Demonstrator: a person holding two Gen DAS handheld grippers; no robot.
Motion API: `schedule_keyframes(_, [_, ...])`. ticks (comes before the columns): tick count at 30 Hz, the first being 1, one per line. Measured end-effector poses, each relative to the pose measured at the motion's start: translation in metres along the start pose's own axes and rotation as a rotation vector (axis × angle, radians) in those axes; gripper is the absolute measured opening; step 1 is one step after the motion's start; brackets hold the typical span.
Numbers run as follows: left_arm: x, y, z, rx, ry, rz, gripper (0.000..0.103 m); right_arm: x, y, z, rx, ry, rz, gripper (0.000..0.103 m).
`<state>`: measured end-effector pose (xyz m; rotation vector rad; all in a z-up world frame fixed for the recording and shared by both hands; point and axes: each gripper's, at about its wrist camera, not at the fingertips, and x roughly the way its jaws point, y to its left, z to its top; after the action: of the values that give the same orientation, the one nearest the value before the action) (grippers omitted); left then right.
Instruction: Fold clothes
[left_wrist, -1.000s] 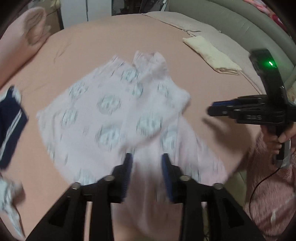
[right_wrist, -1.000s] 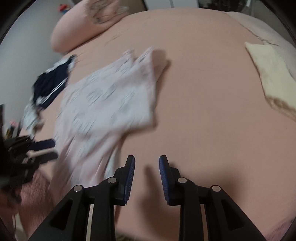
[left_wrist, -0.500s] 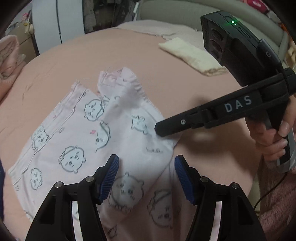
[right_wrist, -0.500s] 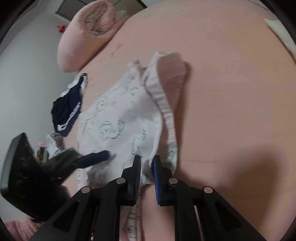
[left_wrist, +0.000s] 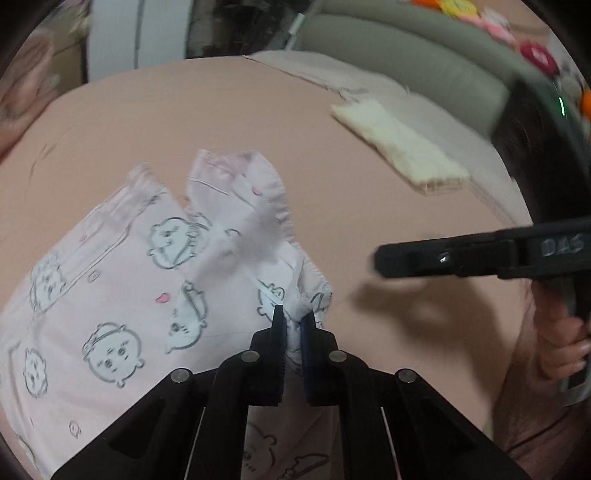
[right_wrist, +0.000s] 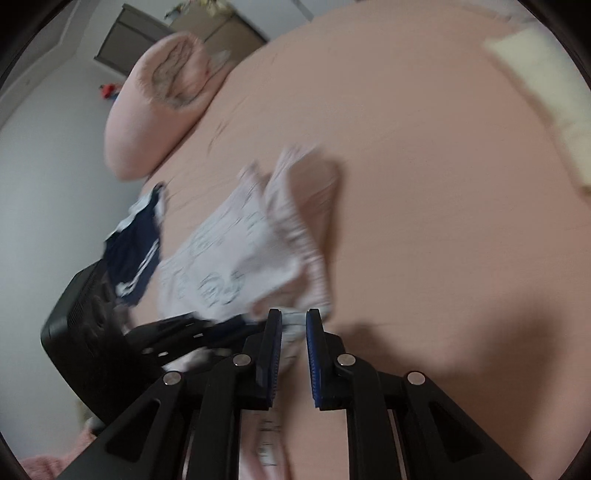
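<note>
A: Where's the pink printed shirt (left_wrist: 122, 295)?
B: Spread on the peach bed (left_wrist: 332, 192), its hem bunched up.
A: And the grippers?
B: The left gripper (left_wrist: 291, 323) pinches the hem; the right gripper (right_wrist: 293, 326) is narrowed around cloth.

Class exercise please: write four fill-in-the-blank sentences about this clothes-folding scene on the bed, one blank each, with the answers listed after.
1. The left gripper is shut on the edge of the ____ garment printed with cartoon faces.
2. The garment lies on a ____-coloured bedsheet.
3. A folded ____-coloured cloth lies beyond the garment, apart from it.
4. In the right wrist view, a ____ blue garment lies beside the printed one.

Answers: pink; peach; cream; navy
</note>
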<state>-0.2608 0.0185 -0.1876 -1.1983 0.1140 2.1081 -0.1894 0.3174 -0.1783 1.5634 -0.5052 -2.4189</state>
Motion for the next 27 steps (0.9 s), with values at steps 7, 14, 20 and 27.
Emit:
schedule_keyframes(7, [-0.03,0.034,0.004,-0.137,-0.071,-0.041,0.005,0.007,0.029,-0.004,-0.179,0.03,-0.081,0.014])
schedule_keyframes(14, [-0.101,0.09,-0.003,-0.291,-0.189,-0.043,0.005,0.016,0.074,0.028,-0.27,-0.002,-0.089,0.014])
schedule_keyframes(20, [-0.143,0.146,-0.017,-0.407,-0.24,0.047,0.005,0.029,0.105,0.056,-0.327,-0.025,-0.16,0.015])
schedule_keyframes(27, [-0.09,0.206,-0.049,-0.571,-0.056,0.015,0.006,0.063,0.128,0.09,-0.364,-0.056,-0.141,0.047])
